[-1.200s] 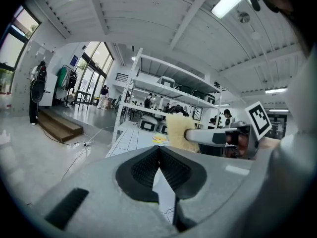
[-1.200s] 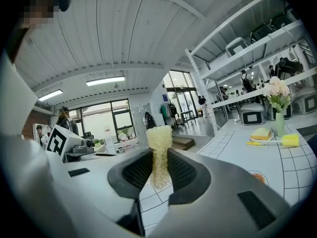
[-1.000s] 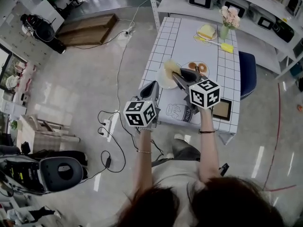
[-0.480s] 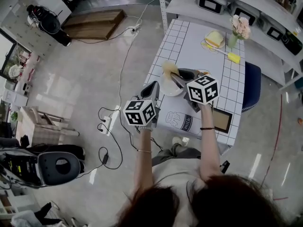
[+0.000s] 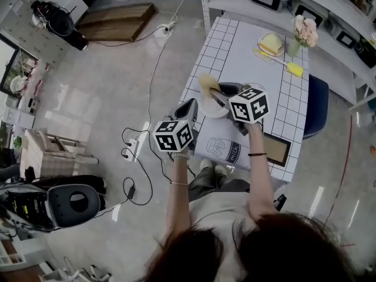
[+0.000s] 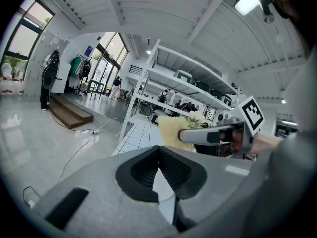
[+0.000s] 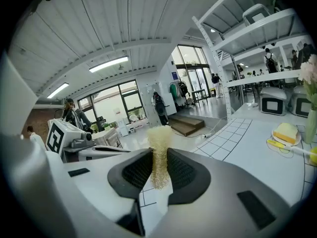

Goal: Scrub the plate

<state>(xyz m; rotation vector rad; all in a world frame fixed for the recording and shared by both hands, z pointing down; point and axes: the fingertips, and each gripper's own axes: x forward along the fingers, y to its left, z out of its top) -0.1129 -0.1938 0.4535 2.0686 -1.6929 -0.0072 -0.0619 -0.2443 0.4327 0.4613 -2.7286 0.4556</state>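
Far left, a low brown wooden platform (image 5: pixel 117 19) lay on the grey floor. Black cables (image 5: pixel 147 157) trailed from there toward the person's feet.

The left gripper (image 5: pixel 191 106) was held at the near left edge of the counter (image 5: pixel 235 51), which was covered with a white grid-pattern cloth. Its jaws were closed on the rim of the round white plate (image 5: pixel 210 107). In the left gripper view the plate showed as a thin white wedge pinched between the ribbed pads. The plate sat just off the counter's near-left corner area, between the two grippers.

The pale yellow mesh scrubber (image 5: pixel 207 82) sat at the plate's far edge; whether it touched the plate could not be told. The right gripper (image 5: pixel 217 94) came in from the right. Its jaws were clamped on the scrubber, whose fuzzy tuft stuck up past the pads in the right gripper view.

Further right on the counter, well apart from the plate:
- a yellow block on a small dish (image 5: pixel 270 43)
- a vase of pale pink flowers (image 5: pixel 305 29)
- a yellow-headed brush (image 5: pixel 295 69)
- a dark wood-framed panel (image 5: pixel 276 140) near the front edge

A dark blue chair (image 5: pixel 317 101) stood beside the counter's right side.
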